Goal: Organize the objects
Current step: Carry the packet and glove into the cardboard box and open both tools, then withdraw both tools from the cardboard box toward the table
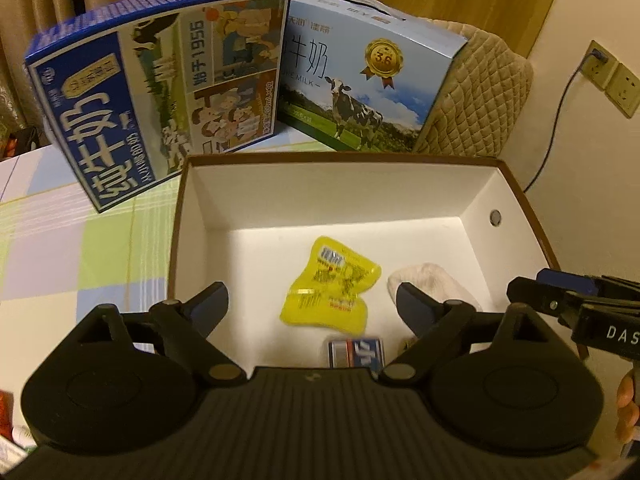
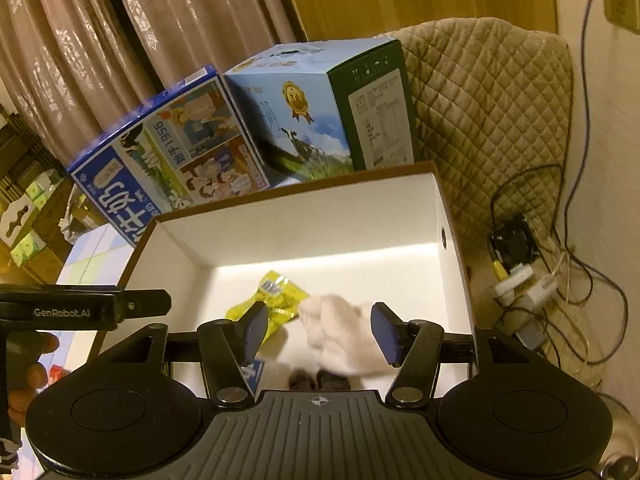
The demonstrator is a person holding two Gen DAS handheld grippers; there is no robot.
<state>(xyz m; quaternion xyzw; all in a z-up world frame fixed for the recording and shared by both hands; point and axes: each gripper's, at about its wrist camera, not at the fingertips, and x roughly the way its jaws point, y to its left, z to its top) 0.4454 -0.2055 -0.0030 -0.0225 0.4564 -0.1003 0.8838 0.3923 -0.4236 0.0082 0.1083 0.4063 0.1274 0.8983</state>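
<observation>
Left gripper and right gripper both spread wide, empty, above white box holding yellow packet and white sock.

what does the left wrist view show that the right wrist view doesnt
Only the left wrist view: the front of the pale blue cow-print milk carton in full.

Only the right wrist view: tangled cables and plugs on the floor, and that carton's dark label side.

Both: the white-lined open box, the yellow snack packet, the white cloth, the dark blue milk carton, both grippers open.
</observation>
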